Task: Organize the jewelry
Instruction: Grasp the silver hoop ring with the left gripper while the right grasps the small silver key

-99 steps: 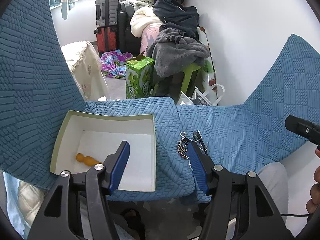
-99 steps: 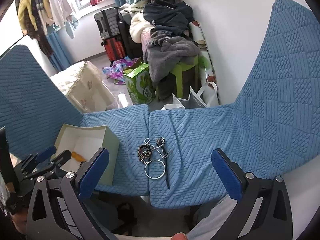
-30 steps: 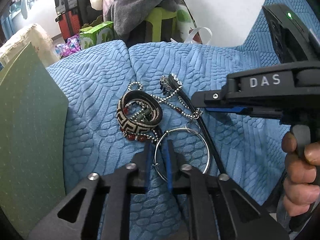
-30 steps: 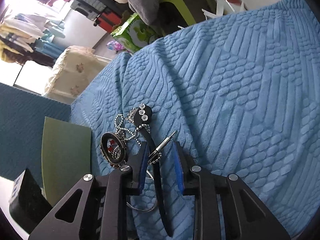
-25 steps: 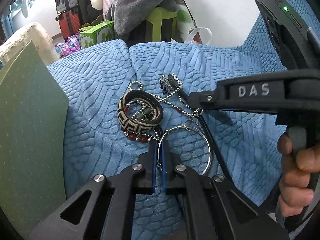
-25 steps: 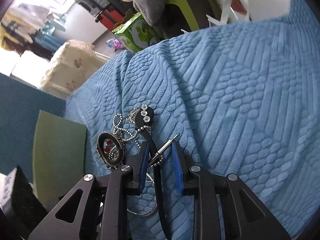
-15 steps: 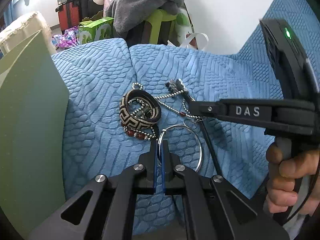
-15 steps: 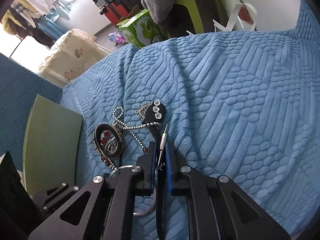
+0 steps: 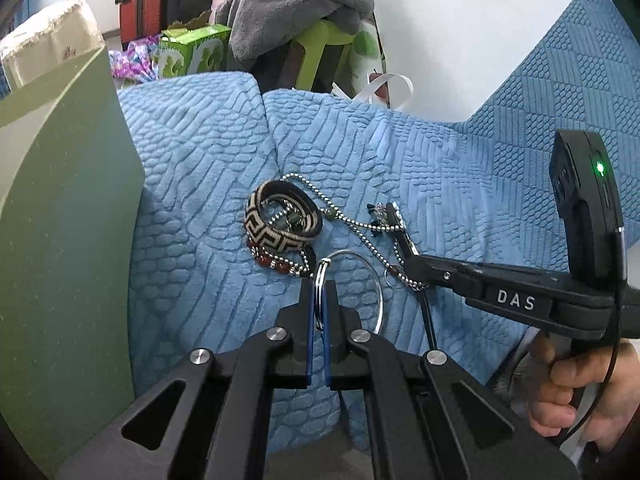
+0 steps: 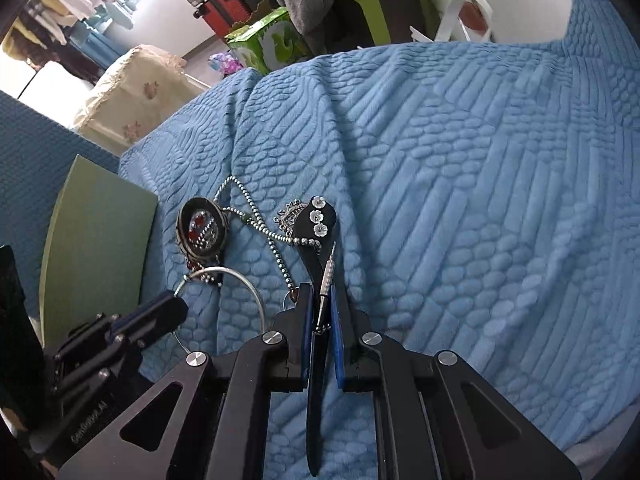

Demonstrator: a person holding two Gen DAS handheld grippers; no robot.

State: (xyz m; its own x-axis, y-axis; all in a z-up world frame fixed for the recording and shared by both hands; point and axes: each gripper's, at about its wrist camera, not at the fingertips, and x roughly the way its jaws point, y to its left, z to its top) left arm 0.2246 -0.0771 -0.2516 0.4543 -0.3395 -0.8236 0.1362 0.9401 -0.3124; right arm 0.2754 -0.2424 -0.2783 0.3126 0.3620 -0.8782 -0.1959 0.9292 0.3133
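A pile of jewelry lies on the blue textured cover. My left gripper [image 9: 319, 300] is shut on the near rim of a thin silver bangle [image 9: 378, 280], which tilts up off the cloth. Behind it sit a black-and-cream woven bracelet [image 9: 280, 220], a red bead bracelet [image 9: 276, 265] and a bead chain [image 9: 356, 222]. My right gripper [image 10: 321, 308] is shut on a black hair stick [image 10: 316, 220] with white flowers at its head. A small silver pin [image 10: 326, 276] stands between the same pads. The right gripper [image 9: 416, 264] comes in from the right in the left wrist view.
The green wall of an open box [image 9: 68, 200] stands close on the left of the pile. A person's hand [image 9: 580, 380] holds the right gripper's handle. Past the cover's far edge are a green carton [image 9: 192, 54], a stool with grey clothes [image 9: 296, 4] and suitcases.
The right jaws have closed on the hair stick and pin. The left jaws have closed fully on the bangle's rim and raised it slightly. The chain has shifted a little.
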